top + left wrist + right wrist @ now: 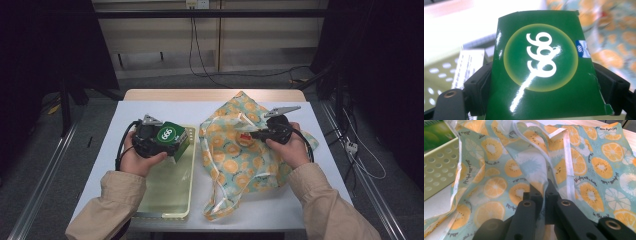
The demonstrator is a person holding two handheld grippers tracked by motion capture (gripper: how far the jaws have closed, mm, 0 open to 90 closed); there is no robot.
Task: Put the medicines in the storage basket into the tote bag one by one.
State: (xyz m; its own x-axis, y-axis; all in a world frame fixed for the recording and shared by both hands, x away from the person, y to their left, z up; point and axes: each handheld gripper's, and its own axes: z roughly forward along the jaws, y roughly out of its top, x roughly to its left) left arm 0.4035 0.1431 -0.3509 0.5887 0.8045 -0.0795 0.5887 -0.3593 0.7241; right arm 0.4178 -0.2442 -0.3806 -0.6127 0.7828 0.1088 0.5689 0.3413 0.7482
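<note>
My left gripper (pixel 172 141) is shut on a glossy green box (pixel 169 134) with a white number in a yellow-green circle, held just above the far end of a pale green perforated tray (pixel 165 200). In the left gripper view the box (pixel 541 67) sits between the two black jaws, whose pads press its sides, and my left gripper (pixel 544 87) points toward the bag. My right gripper (pixel 251 134) is shut on the rim fabric of a light blue cloth bag (pixel 235 165) printed with orange slices. The right gripper view shows my right gripper (pixel 541 188) pinching a fold of the bag (pixel 496 187).
The tray (pixel 436 167) lies close to the bag's left side on a white table (pixel 285 207). The bag's pale handles (pixel 220 205) trail toward the near table edge. A white labelled pack (pixel 466 65) lies in the tray. Dark floor and cables surround the table.
</note>
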